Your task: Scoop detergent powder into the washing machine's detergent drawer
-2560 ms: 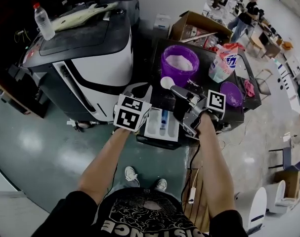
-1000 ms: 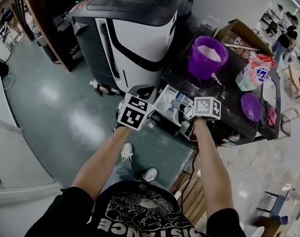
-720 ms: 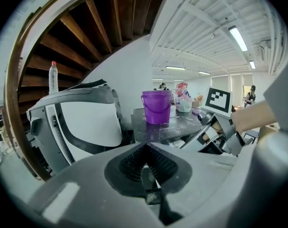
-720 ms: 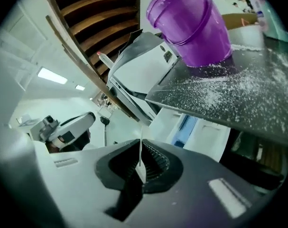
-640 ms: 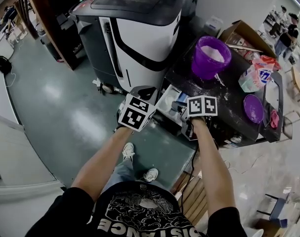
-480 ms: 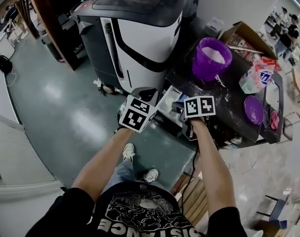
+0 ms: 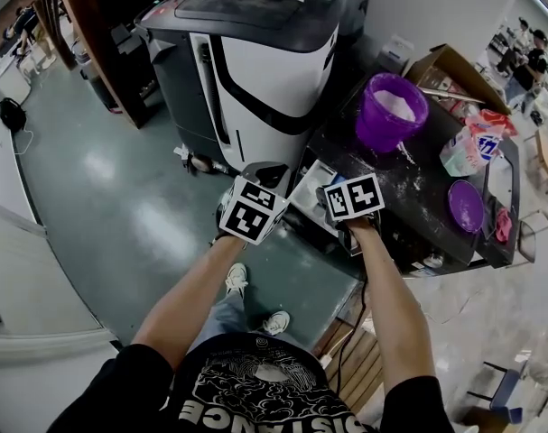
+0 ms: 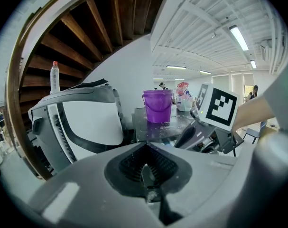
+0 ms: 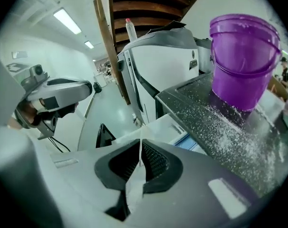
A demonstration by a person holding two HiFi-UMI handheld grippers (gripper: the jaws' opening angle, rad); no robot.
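Detergent drawer: white, pulled out from near edge of dark table, blue insert showing in right gripper view. Whether powder's in it, can't tell. R tongs sit right over its front, pressed together on a thin white strip seen edge-on. That's prob. the scoop handle, bowl not visible. L tongs pressed together, nothing btwn them bar a few grains, held just left of drawer. Powder supply = purple bucket, further back on table, w/ spilt powder round its base. Purple lid and detergent bag lie beyond.

Step, I'd say: at the drawer, btwn scoops. Next move needs R tongs carried to bucket, dipped, then brought over the drawer level so nothing more spills.

Writing: bag print too small to read; shirt shows "…ISTANCE"; cubes carry square markers only.
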